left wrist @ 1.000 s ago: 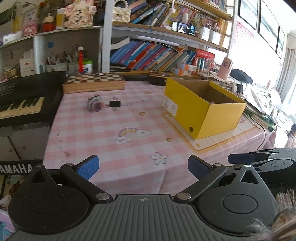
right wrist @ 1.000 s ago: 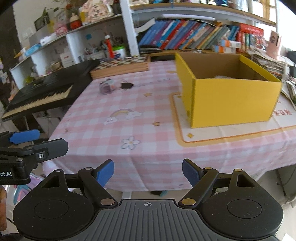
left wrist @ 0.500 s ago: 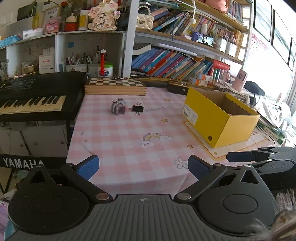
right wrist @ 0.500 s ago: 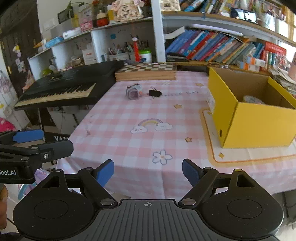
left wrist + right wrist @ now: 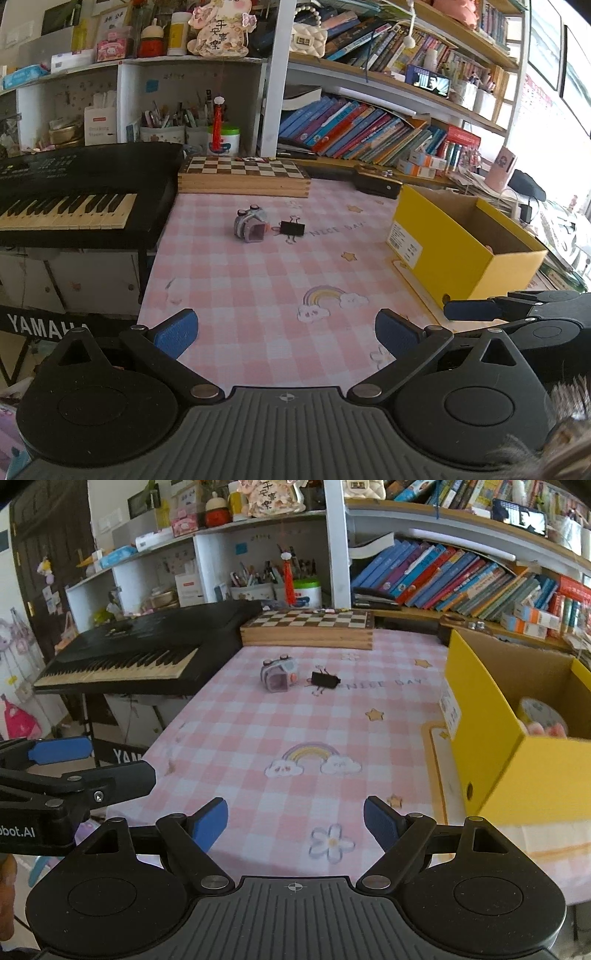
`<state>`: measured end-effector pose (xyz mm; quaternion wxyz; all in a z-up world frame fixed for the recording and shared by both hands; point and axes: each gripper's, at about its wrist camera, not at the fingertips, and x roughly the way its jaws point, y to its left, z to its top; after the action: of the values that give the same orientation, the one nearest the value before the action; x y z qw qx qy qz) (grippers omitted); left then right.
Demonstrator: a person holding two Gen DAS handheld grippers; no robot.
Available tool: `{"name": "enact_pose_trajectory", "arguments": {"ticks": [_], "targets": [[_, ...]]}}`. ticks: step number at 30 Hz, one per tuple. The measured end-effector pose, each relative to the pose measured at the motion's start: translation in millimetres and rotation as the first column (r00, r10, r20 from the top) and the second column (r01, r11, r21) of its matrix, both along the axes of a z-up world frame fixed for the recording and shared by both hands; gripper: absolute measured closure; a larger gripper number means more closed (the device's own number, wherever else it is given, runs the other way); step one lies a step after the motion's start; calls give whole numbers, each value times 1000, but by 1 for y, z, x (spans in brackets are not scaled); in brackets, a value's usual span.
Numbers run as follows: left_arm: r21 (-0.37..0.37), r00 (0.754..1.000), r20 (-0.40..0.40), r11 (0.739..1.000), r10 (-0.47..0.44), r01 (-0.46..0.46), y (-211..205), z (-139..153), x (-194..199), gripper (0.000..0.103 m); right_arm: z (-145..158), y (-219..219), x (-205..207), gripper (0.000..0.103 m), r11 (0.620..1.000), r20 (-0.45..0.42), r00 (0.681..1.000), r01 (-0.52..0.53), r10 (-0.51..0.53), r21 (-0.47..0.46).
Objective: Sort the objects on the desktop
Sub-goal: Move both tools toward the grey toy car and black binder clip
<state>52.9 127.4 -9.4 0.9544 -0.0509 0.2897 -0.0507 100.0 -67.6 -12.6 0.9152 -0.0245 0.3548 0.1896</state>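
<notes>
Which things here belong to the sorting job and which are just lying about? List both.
Job: toy camera, black binder clip, yellow box, a roll already in the box.

Lying about: chessboard, keyboard, shelf books, pen pots.

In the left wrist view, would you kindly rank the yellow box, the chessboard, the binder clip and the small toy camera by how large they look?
1. yellow box
2. chessboard, though it lies farther away
3. toy camera
4. binder clip, close to the camera's size
</notes>
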Motion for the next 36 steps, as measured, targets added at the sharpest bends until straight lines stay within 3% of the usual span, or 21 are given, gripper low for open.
{"name": "enact_pose_trajectory", "arguments": {"ticks": [26,36], "targets": [[-4,993,-5,993,116,-116,-11,1,156,0,2,-9,159,20,998,16,1000,11,-12,62],[-3,988,-34,989,150,-150,-1,-8,197,0,-16,5,204,20,999,-39,999,-22,24,49]]}}
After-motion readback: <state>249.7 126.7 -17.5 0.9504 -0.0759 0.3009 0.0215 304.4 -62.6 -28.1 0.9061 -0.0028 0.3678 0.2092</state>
